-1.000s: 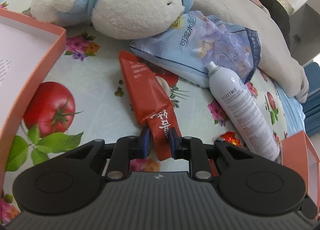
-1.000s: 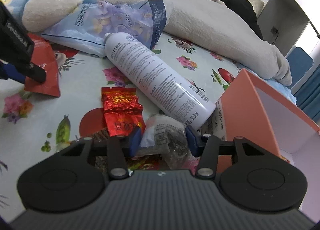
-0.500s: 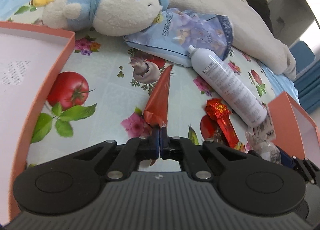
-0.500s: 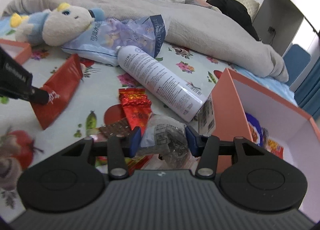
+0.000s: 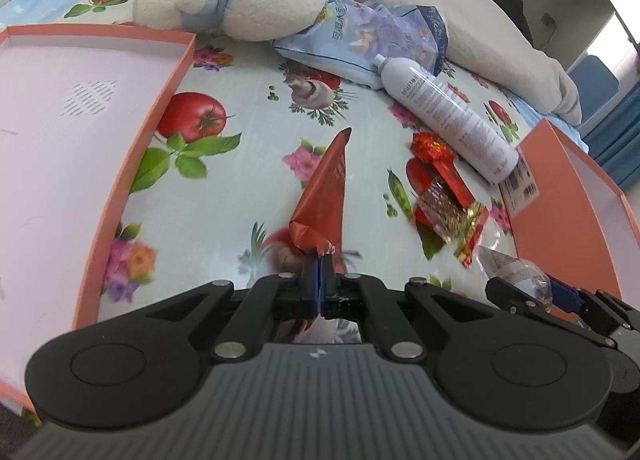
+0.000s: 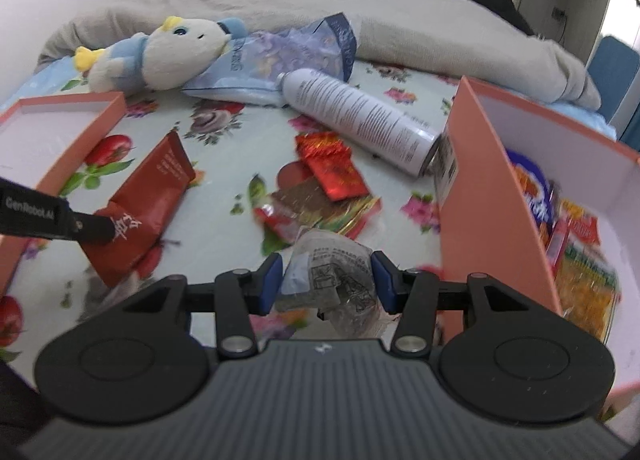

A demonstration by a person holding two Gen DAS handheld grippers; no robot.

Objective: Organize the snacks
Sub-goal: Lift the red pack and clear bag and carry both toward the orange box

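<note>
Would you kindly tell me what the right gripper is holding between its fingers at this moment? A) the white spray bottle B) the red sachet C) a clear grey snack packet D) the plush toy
C: in the right wrist view the right gripper has its blue pads pressed on either side of the clear grey snack packet, while the red sachet is pinched by the left gripper.

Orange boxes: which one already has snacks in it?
The deep box by the right tongs holds packets; the shallow tray beyond the left tongs holds none.
</note>
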